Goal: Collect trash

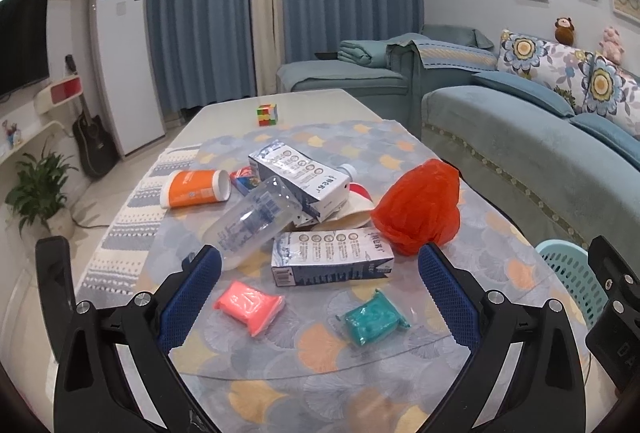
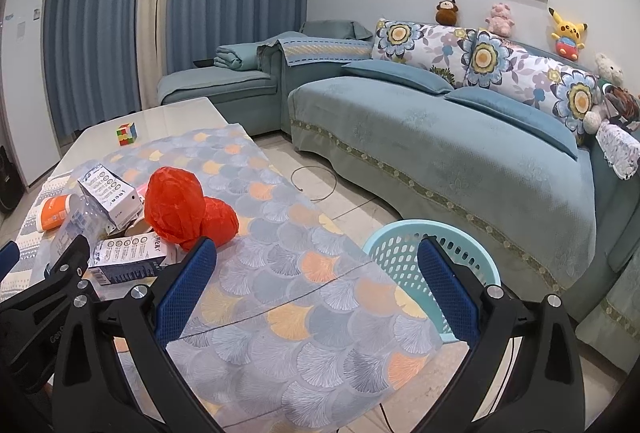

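carton (image 1: 332, 259) beyond spread jaws of left gripper (image 1: 320, 265), untouched

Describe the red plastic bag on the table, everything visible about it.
The red plastic bag is thin, glossy, crinkled film, bunched into a puffy lump rather than spread flat. In the right wrist view it reads as two rounded bulges, the larger one behind. It sits on the patterned tablecloth near the table's sofa-side edge, beside the milk cartons; its lower edge seems to meet the nearer carton. No gripper touches it.
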Demonstrator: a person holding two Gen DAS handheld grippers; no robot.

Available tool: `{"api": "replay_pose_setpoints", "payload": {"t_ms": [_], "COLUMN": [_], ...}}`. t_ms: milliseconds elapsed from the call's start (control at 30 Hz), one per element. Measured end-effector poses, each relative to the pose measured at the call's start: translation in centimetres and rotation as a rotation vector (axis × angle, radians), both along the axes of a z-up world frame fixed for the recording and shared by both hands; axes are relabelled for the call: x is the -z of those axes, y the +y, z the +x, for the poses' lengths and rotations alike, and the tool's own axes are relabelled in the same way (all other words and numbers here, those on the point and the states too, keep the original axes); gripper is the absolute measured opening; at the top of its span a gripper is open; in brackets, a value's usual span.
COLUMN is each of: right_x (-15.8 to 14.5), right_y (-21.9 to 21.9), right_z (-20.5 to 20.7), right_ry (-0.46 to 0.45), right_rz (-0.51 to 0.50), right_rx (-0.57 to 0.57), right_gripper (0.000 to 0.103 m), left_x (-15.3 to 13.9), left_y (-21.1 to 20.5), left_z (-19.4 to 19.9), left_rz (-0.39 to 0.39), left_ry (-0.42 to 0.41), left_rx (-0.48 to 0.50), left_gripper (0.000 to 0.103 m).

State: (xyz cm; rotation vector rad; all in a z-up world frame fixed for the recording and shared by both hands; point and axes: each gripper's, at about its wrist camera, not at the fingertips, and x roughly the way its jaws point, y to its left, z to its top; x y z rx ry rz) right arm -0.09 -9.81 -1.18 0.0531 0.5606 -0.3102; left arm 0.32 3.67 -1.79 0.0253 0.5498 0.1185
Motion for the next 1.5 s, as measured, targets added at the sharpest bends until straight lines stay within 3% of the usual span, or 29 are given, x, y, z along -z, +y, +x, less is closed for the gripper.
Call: {"api": "replay_pose_setpoints", "payload": {"t_ms": [633,1400,1500], "right_x": [-0.1,0.1,0.1], "right_y": [-0.1,-0.2,-0.7], "right_z": [0.1,-0.3,-0.1], "right_ry": [0.005,-0.007,-0.003], "right_rz": [-0.002,-0.014,0.011], "right_rx": [-0.006,0.008,0.003], "right_gripper": [0.095,0.095,0.095], "left_x": [-0.2,-0.3,-0.9], "left_y": [0.7,0.9,2.5], "left_z": [0.0,0.0,0.1], "left_rz": [-0.047,-0.035,-0.052], "left_ry": [0.001,-0.011,-0.018], "left_rx": [0.016,0.01,-0.011], "left_gripper": [0.096,0.096,0.096]}}
